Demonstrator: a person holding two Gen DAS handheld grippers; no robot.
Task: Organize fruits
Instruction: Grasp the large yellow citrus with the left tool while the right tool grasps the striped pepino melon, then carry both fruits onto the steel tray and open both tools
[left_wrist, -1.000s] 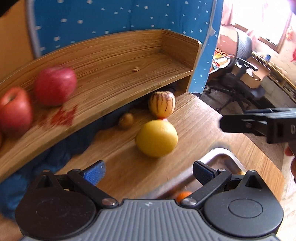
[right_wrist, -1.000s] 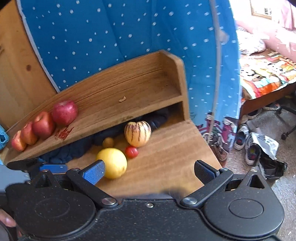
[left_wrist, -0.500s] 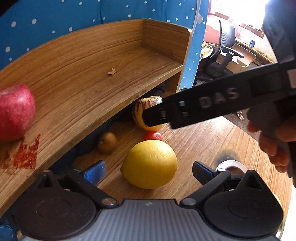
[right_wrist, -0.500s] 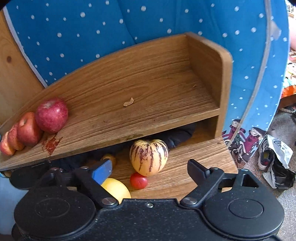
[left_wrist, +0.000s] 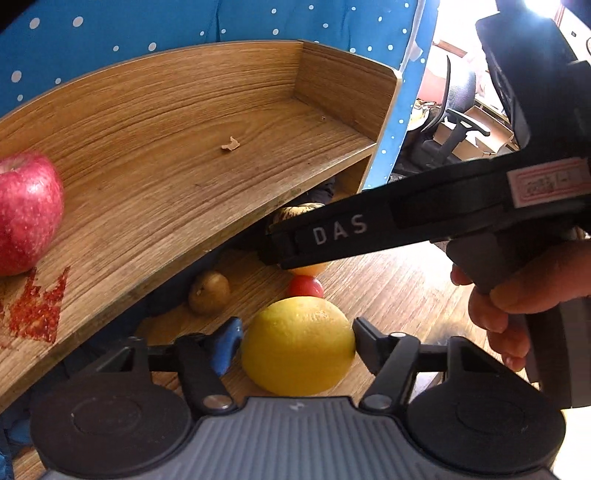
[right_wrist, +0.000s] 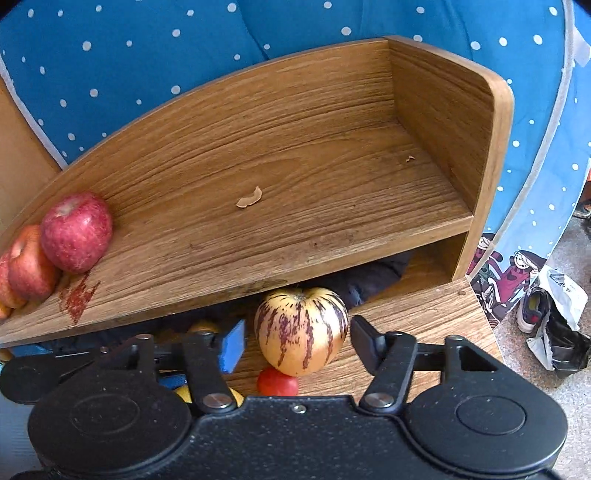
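In the left wrist view, the left hand-held gripper (left_wrist: 297, 341) has its fingers apart on either side of the lemon (left_wrist: 298, 346), which rests on the worktop (left_wrist: 399, 291); the right pad seems to touch the peel, while the blue left pad (left_wrist: 226, 344) sits just beside it, so a firm clamp cannot be confirmed. Behind the lemon a tomato (left_wrist: 305, 287) touches it, and a small brown fruit (left_wrist: 209, 292) lies near the shelf's (left_wrist: 207, 177) underside. This view alone shows the right hand-held gripper from the side, crossing the frame with "DAS" in white letters and a red-bordered label whose print is unreadable, held by a hand (left_wrist: 517, 306); it hides most of the melon (left_wrist: 295, 211). One apple (left_wrist: 27, 212) sits on the shelf at the left. In the right wrist view, the right hand-held gripper (right_wrist: 297, 341) is spread wide around the striped melon (right_wrist: 302, 330), pads apart from it. Only here do three apples (right_wrist: 75, 230) show in a row on the shelf, plus dotted blue fabric (right_wrist: 184, 40) and shoes (right_wrist: 532, 310) on the floor.
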